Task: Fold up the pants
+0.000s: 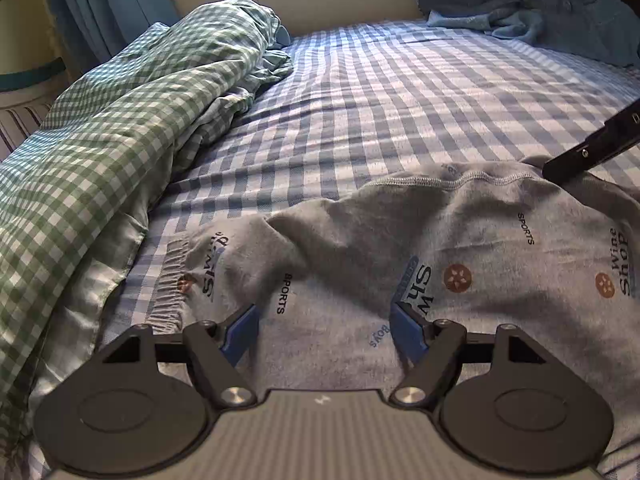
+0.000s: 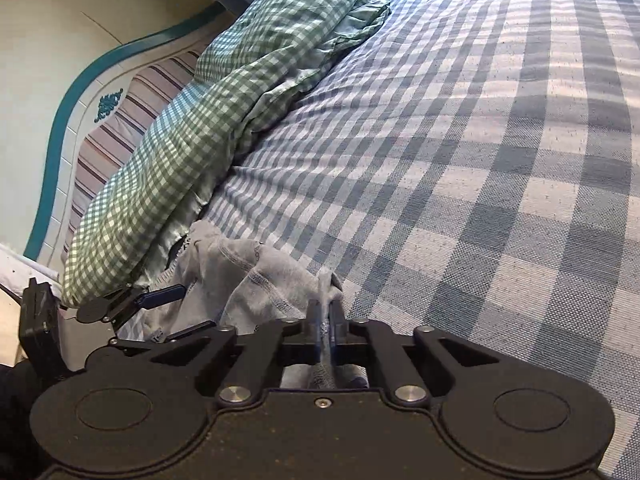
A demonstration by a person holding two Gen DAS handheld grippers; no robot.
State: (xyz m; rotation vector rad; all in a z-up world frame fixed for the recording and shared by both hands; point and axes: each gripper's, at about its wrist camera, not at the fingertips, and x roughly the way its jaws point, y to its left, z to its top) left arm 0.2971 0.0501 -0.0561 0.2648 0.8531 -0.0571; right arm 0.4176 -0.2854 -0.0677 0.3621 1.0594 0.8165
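Meanwhile right tool (image 2: 325,312) pinches grey pants (image 1: 460,240); left tool (image 1: 324,320) gapes wide above them.

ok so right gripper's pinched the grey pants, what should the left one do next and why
Probably close the left gripper on the cloth under it. Its jaws are open over the grey pants, which lie rumpled on the checked bed sheet, while the right gripper is shut on a fold at the hem. A second grip would let both hands lift and spread the pants for folding.
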